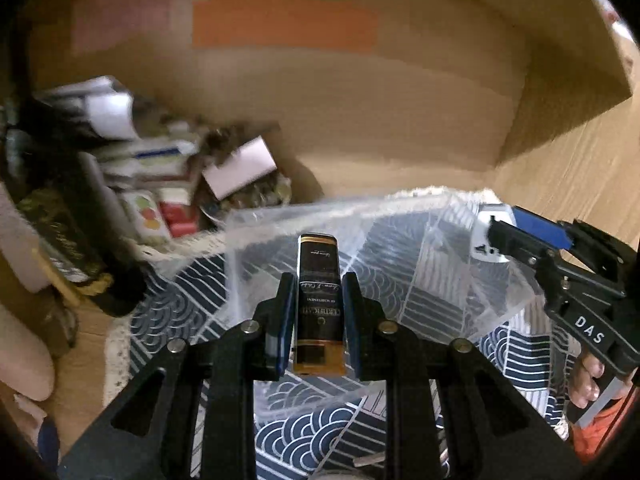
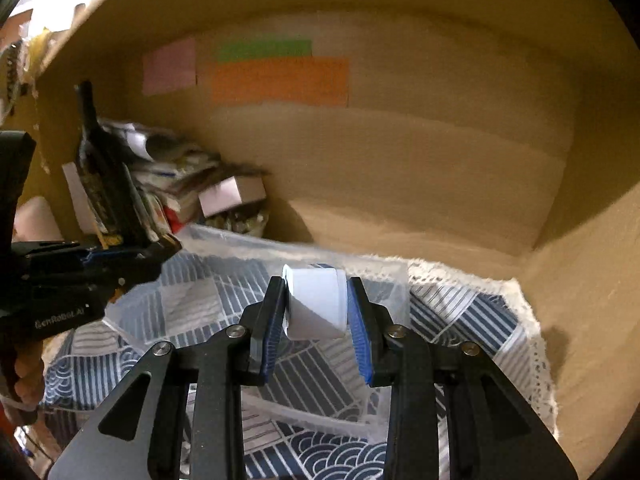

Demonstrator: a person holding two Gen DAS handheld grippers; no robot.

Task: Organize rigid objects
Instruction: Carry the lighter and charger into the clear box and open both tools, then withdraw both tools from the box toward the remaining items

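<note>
The left gripper (image 1: 319, 292) clamps a slim black-and-gold box (image 1: 319, 280) between its blue-padded fingers, holding it above a clear plastic bin (image 1: 440, 248) that sits on a navy-and-white wave-patterned cloth (image 1: 320, 428) on the wooden worktop (image 1: 580, 168). Upside-down gold lettering on the box reads "CERTIFICATE"; the finer script is illegible. The right gripper (image 2: 316, 300), marked "DAS" on its body in the left wrist view, is closed on a white box with blue trim (image 2: 316, 300), also held over the bin. The left tool's body carries small pale lettering too blurred to read. Pink, green and orange sticky notes (image 2: 280, 80), their writing unreadable, hang on the cardboard back wall (image 2: 400, 160), beside a blurred heap of packets and boxes (image 1: 160, 184).
</note>
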